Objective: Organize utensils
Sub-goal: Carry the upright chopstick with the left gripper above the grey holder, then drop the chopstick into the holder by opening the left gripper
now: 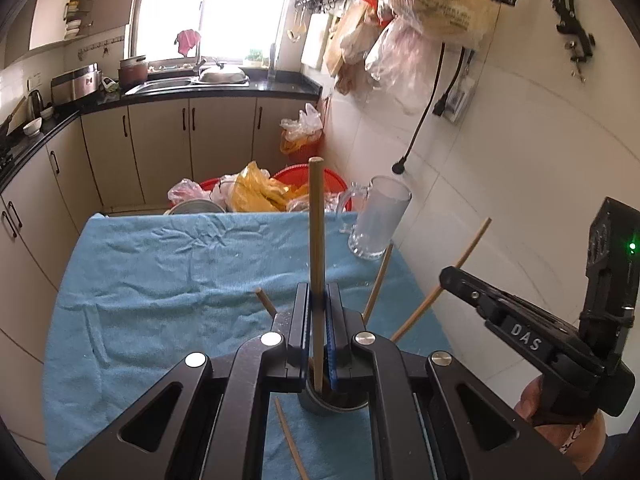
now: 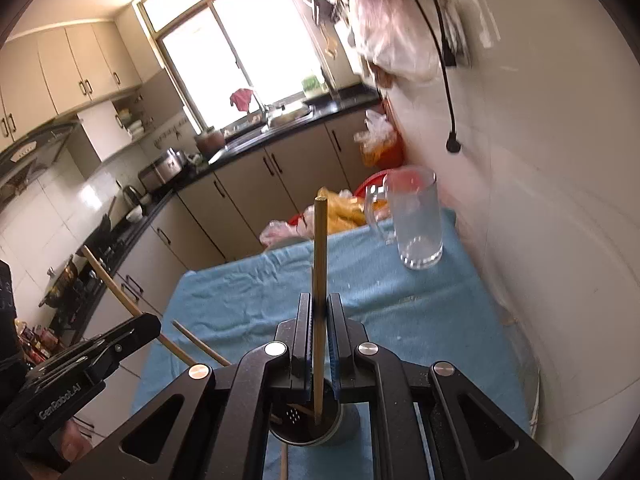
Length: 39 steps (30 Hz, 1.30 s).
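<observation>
Left claw [image 1: 319, 300]: clamped on one chopstick [image 1: 316, 240], long axis upright, lower end inside the dark holder cup [image 1: 320, 402]. Right claw [image 2: 319, 308]: clamped on another chopstick [image 2: 319, 272], upright, tip in that cup [image 2: 340, 424]. Glass mug [image 1: 378, 218] far on the blue-clothed table [image 1: 160, 280].

Daylit kitchen, window blown out, strong fisheye bending in both views.

The room is lit from the window [image 1: 216, 8], which is overexposed to plain white in both views. Soft glare is cast on the wall tiles [image 1: 500, 152], and only faint shadows are seen on the blue cloth [image 1: 180, 272]. Straight lines are curved toward the dark round borders. Motion blur is seen in the right wrist view on the hanging bags [image 2: 392, 40] and the glass mug [image 2: 416, 220].
</observation>
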Each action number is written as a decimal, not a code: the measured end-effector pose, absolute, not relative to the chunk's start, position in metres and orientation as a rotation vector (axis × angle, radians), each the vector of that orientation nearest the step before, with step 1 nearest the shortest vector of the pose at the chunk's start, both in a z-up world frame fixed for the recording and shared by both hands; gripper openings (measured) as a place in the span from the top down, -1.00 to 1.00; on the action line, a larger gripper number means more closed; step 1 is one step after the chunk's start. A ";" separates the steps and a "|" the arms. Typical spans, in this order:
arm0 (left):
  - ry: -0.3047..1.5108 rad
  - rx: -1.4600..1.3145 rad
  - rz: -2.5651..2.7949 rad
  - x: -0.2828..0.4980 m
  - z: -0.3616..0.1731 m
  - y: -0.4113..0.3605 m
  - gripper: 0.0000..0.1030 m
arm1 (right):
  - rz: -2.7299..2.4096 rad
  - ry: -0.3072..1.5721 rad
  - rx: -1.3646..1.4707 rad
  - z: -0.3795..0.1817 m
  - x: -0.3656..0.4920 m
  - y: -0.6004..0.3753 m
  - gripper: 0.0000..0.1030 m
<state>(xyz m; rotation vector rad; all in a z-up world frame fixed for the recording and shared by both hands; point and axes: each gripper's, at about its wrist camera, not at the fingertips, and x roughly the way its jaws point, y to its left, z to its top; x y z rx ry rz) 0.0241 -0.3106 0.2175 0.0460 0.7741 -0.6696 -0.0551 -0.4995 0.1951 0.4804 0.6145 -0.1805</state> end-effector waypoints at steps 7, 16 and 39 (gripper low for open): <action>0.824 0.078 -0.671 0.030 0.195 -0.319 0.87 | -0.173 0.688 0.491 0.165 -0.041 -0.496 0.86; 0.841 0.064 -0.675 0.035 0.193 -0.317 0.86 | -0.165 0.714 0.496 0.156 -0.037 -0.496 0.82; 0.705 0.118 -0.629 -0.043 0.213 -0.222 0.09 | -0.373 0.569 0.223 0.214 -0.148 -0.435 -0.82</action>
